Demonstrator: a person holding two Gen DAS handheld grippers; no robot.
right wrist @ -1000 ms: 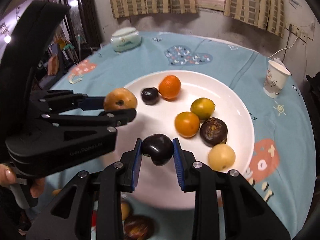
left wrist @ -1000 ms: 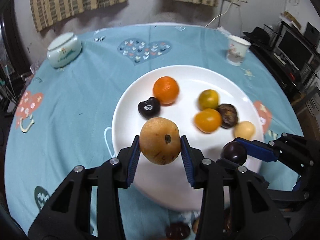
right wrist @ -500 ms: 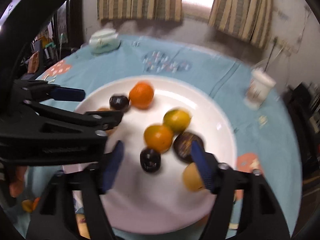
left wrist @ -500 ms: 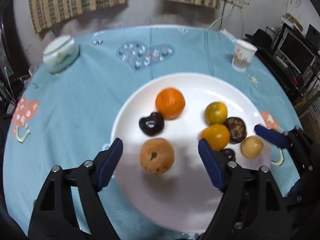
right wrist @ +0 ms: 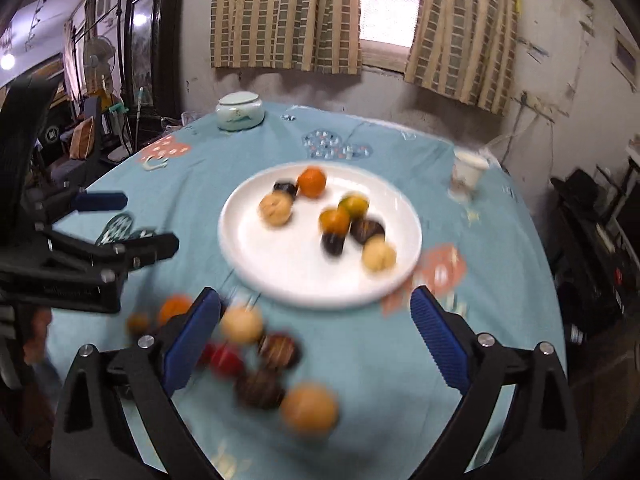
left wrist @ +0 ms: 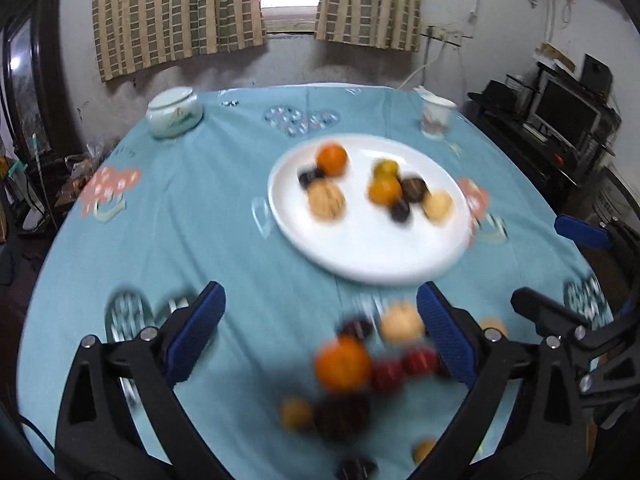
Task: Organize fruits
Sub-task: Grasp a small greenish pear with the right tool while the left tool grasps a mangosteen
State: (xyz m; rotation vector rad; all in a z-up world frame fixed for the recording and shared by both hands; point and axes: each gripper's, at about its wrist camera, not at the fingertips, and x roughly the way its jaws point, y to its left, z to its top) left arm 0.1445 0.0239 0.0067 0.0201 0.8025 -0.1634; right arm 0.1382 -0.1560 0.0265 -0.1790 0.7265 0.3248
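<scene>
Both claws have just been opening and are now pulled back from the white plate (left wrist: 362, 256): the brown round fruit (left wrist: 326, 200) that the left claw (left wrist: 320, 332) was carrying and the small dark fruit (right wrist: 333, 243) from the right claw (right wrist: 316, 336) are now lying on the plate with five others. Each claw is standing wide open with nothing gripped, hanging over the loose fruits (right wrist: 260, 364) waiting on the tabletop (left wrist: 180, 220). These fruits are looking small, round and light, likely to roll and bruise, so taking each across its middle seems best. The teal cloth is lying flat; a lidded jar (left wrist: 174, 114) and paper cup (left wrist: 434, 118) are sitting well apart, below a curtained window (right wrist: 384, 4).
</scene>
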